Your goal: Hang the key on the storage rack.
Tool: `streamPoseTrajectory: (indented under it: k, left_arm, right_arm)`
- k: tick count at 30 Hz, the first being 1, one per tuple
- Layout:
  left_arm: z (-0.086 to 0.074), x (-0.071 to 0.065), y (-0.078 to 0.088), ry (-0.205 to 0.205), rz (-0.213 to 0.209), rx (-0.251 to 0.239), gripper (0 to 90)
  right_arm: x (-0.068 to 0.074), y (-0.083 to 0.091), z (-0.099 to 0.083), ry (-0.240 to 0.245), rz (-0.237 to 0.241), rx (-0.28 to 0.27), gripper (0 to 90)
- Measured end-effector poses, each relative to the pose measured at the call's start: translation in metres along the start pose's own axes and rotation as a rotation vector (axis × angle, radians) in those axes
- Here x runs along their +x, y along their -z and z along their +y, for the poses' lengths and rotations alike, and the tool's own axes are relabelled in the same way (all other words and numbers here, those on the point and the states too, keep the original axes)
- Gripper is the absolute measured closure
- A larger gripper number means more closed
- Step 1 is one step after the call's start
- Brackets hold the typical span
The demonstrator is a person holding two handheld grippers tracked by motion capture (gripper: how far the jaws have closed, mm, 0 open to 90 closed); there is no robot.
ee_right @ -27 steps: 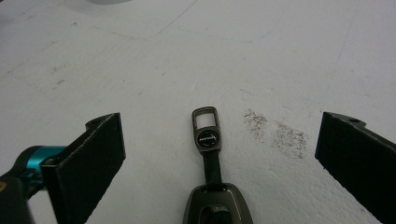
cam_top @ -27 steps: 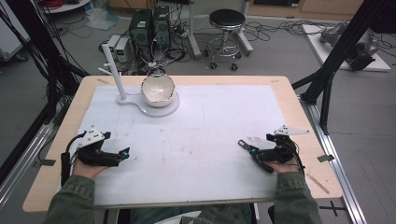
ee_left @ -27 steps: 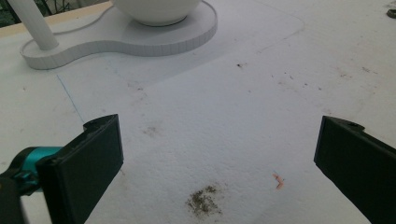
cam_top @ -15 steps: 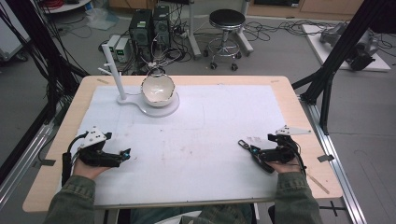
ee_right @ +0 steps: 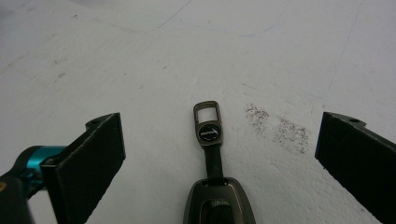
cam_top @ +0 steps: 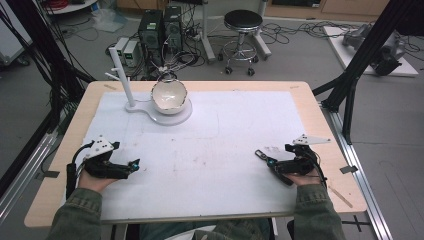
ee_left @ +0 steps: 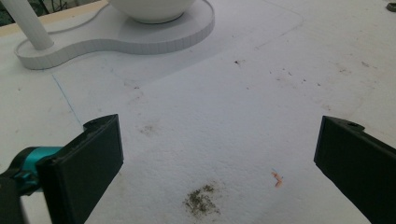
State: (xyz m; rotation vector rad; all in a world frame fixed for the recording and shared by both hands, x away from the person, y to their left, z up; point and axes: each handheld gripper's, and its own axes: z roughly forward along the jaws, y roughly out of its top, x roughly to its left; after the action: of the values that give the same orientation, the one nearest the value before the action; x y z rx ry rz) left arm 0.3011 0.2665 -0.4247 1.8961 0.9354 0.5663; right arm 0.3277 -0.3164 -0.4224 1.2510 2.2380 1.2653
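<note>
A dark car key fob (ee_right: 219,203) lies flat on the white foam mat (cam_top: 220,130), its strap and metal clasp (ee_right: 208,123) pointing away. My right gripper (ee_right: 219,140) stands open around the fob, both black jaws far from its sides and touching nothing. In the high view the right gripper (cam_top: 272,167) rests low over the mat's right front part. My left gripper (ee_left: 219,158) is open over bare, stained mat, and it sits at the left front (cam_top: 131,167) in the high view. A white bowl (cam_top: 169,95) rests on a white stand (cam_top: 142,109) at the far left.
The stand has an upright white post (cam_top: 122,75) beside the bowl. The wooden table edge (cam_top: 320,115) frames the mat. A black frame leg (cam_top: 350,90) stands off the table's right side. Behind the table are a stool (cam_top: 242,25) and computer boxes on the floor.
</note>
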Motion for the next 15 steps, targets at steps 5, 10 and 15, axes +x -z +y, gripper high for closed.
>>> streamPoseTrajectory:
  k: [5, 10, 15]
  left_arm:
    - [0.000, -0.002, -0.002, -0.008, -0.007, 0.009, 1.7]
    - [0.000, -0.002, -0.002, -0.006, -0.007, 0.008, 1.8]
    - [0.000, -0.001, -0.002, -0.009, -0.008, 0.012, 1.8]
  right_arm:
    - [0.002, -0.003, 0.000, 0.010, 0.005, 0.027, 0.7]
    - [0.003, -0.006, 0.000, 0.029, 0.004, 0.050, 0.7]
    - [0.004, -0.011, 0.002, 0.039, 0.009, 0.096, 0.7]
